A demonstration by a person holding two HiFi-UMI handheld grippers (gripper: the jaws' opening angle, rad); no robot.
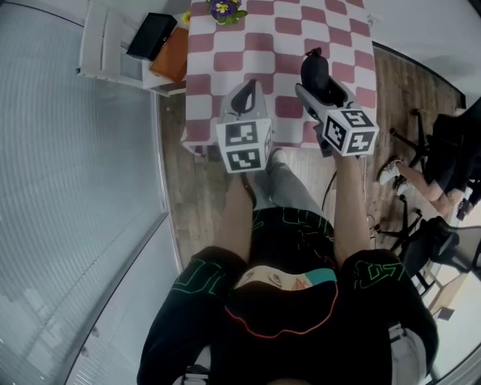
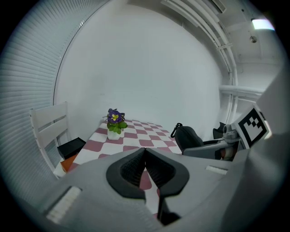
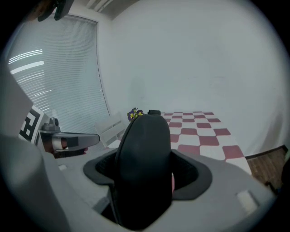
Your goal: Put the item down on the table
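A black pouch with a small loop at its tip (image 1: 316,73) is clamped in my right gripper (image 1: 322,84), held above the near right part of the red-and-white checked table (image 1: 278,37). In the right gripper view the pouch (image 3: 144,167) fills the space between the jaws and stands upright. My left gripper (image 1: 244,98) hovers over the table's near edge, its jaws pressed together with nothing between them (image 2: 145,168). From the left gripper view the pouch (image 2: 186,137) shows at the right, above the cloth.
A potted purple flower (image 1: 225,10) stands at the table's far end (image 2: 115,122). A white chair (image 1: 113,45) to the left carries a black box (image 1: 152,34) and an orange item (image 1: 172,56). Another person's legs (image 1: 421,180) and chair bases are at the right.
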